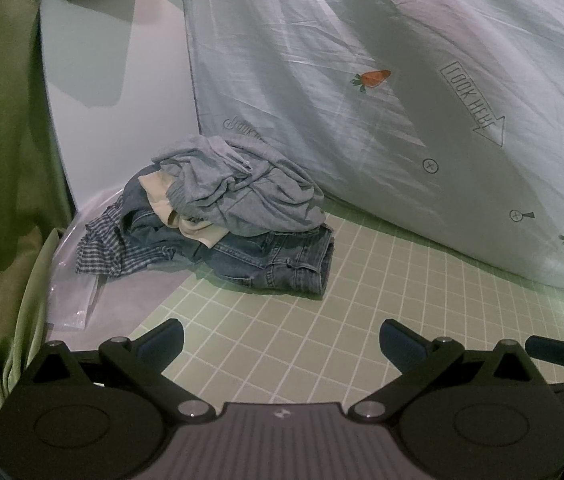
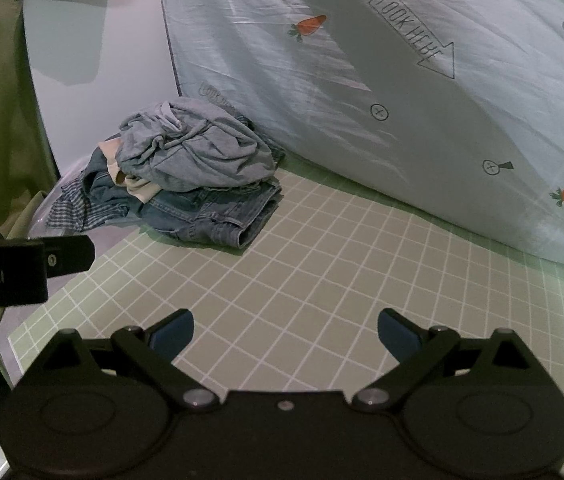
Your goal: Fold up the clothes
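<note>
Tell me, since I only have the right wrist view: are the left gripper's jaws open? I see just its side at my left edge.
Observer: Yes. In the left wrist view the left gripper stands wide open above the green grid mat, with nothing between its fingers.
Operator: What is its body hiding from me, on the near side of the clothes pile?
Observer: A clear plastic bag lies flat there, and the edge of the checked garment rests on its far end.
</note>
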A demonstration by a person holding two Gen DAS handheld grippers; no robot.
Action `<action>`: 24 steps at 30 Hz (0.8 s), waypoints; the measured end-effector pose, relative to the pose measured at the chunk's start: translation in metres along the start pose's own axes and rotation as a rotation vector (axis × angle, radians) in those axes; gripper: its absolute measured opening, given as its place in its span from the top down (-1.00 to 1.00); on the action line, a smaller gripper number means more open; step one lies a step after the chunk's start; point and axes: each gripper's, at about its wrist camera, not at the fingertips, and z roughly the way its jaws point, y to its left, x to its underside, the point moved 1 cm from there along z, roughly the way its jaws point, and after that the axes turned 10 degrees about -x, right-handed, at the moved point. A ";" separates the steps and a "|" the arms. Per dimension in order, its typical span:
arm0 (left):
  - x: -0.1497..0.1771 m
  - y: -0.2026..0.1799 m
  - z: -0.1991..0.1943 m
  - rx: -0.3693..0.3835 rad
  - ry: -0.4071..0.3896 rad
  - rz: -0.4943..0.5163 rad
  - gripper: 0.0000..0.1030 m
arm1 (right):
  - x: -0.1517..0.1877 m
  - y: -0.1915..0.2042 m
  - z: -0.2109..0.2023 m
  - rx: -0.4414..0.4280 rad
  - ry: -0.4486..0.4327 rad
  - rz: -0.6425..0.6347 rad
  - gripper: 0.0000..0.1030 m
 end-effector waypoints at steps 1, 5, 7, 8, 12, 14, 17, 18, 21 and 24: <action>0.000 0.000 0.000 0.000 0.001 0.000 -0.99 | 0.001 0.001 0.000 0.000 0.000 0.000 -0.93; 0.000 0.000 0.001 0.007 0.002 0.005 -0.99 | 0.000 0.002 0.001 0.002 0.001 0.003 -0.93; 0.000 0.000 0.000 0.008 0.002 0.004 -0.99 | 0.000 0.003 0.001 0.002 0.002 0.004 -0.93; 0.000 0.001 0.000 0.009 0.001 0.005 -0.99 | 0.001 0.003 0.001 0.002 0.002 0.005 -0.93; 0.001 0.002 0.000 0.009 0.001 0.004 -0.99 | 0.001 0.003 0.001 0.001 0.002 0.006 -0.93; 0.001 0.001 0.000 0.009 0.002 0.005 -0.99 | 0.001 0.003 0.001 0.001 0.002 0.006 -0.93; 0.001 -0.001 0.000 0.011 0.002 0.007 -0.99 | 0.000 0.001 0.001 0.000 0.003 0.007 -0.93; 0.001 -0.002 -0.001 0.012 0.002 0.008 -0.99 | 0.000 0.001 0.001 0.000 0.003 0.007 -0.93; 0.000 -0.002 0.000 0.014 0.002 0.011 -0.99 | 0.000 0.002 0.001 0.001 0.003 0.010 -0.93; 0.000 -0.002 0.001 0.013 0.006 0.013 -0.99 | 0.000 0.003 0.001 0.000 0.004 0.010 -0.93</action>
